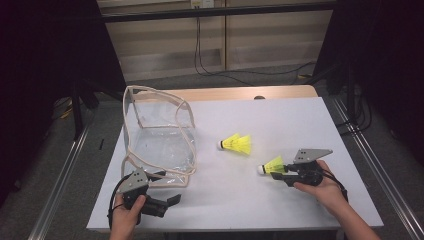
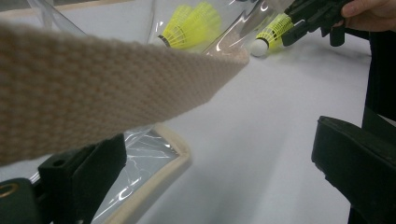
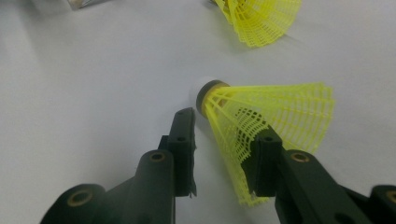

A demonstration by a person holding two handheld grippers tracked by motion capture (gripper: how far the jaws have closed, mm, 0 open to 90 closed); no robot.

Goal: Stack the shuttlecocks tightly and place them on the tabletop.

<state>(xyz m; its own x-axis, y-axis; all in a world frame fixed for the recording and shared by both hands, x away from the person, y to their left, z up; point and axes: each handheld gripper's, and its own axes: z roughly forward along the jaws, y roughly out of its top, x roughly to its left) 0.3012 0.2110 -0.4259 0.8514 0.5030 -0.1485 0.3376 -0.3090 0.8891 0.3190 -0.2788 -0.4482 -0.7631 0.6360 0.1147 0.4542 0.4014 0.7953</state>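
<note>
Held shuttlecock (image 3: 261, 121): bright yellow mesh skirt, dark band at the neck, white rounded cork; it lies on its side near the right front of the white table (image 1: 280, 200), cork pointing toward the bag.
Right gripper (image 1: 278, 169): jaws stand on either side of the skirt; one pad presses into the mesh, the other sits just beside the neck, so whether it is truly clamped I cannot tell.
Second shuttlecock (image 1: 236, 144): same yellow and white, lying free near the middle of the table, apart from the held one.
Clear bag (image 1: 159, 142): transparent plastic with beige webbing trim and handles, standing open at the left of the table.
Left gripper (image 1: 167, 199): at the front left, just beside the bag's lower corner, jaws spread wide with nothing between them.
Beige strap (image 2: 107, 88): crosses above the left jaw, close to the lens, its coarse weave plain to see.
Left gripper view adds: both shuttlecocks seen through the clear plastic, and the bag's trimmed bottom edge on the table.
Right gripper view adds: the net pattern of the skirt and how the pads sit against it.
High view adds: the whole layout, both hands at the near edge.
</note>
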